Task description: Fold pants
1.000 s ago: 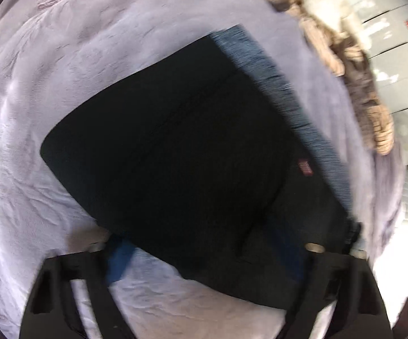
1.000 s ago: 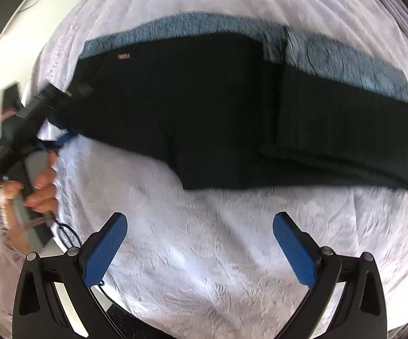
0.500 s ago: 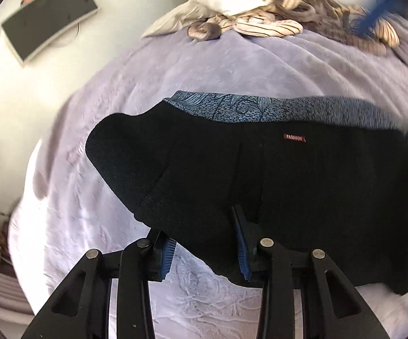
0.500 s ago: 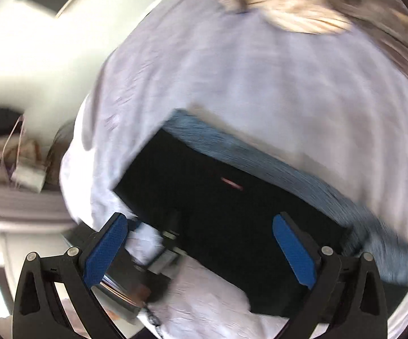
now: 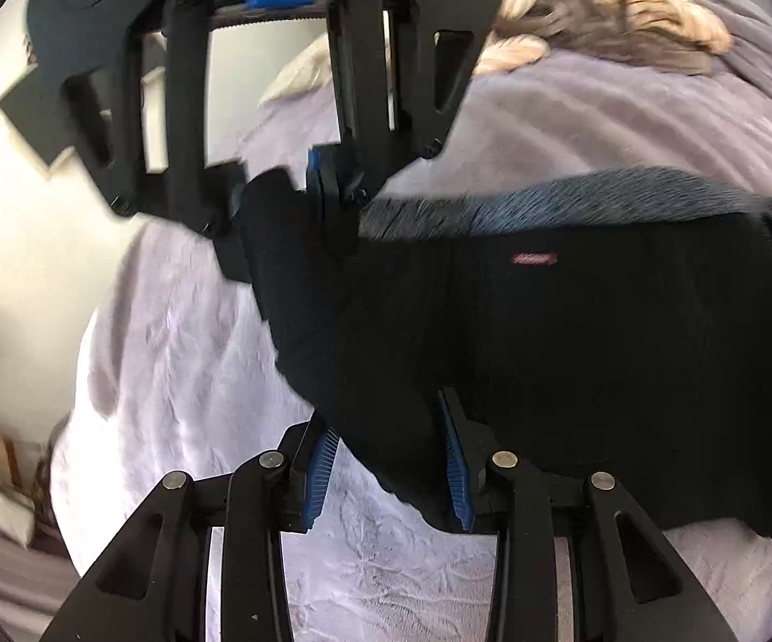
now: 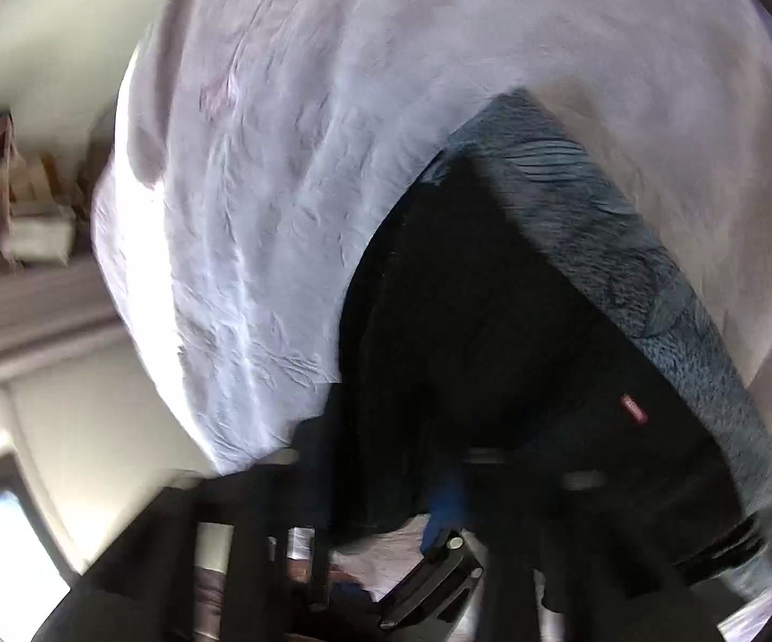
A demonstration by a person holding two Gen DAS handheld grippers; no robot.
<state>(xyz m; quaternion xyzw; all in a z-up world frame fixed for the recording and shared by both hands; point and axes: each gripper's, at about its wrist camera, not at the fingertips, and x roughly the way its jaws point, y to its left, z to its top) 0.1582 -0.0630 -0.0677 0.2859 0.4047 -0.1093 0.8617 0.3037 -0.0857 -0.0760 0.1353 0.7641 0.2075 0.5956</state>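
Black pants [image 5: 573,353] with a blue-grey waistband [image 5: 573,198] and a small red label [image 5: 533,258] lie folded on a lavender bedspread [image 5: 172,374]. My left gripper [image 5: 386,473] sits at the near edge, its blue pads shut on a fold of black cloth. From the top of the left wrist view my right gripper [image 5: 324,187] reaches down. Its jaws are closing, and the blue pads pinch the far left corner beside the waistband. The right wrist view is blurred: the pants [image 6: 492,321] and waistband [image 6: 626,267] show, but its own fingers are a dark smear.
A heap of beige and brown clothes [image 5: 626,16] lies at the far end of the bed. The bed's left edge drops to a pale floor with a dark flat board [image 5: 27,107] on it. Bags and boxes [image 6: 11,214] stand beside the bed.
My left gripper closed on the near edge of the pants and turned. My right gripper swept across to the pants' left end, where its wide-open jaws came together on the corner.
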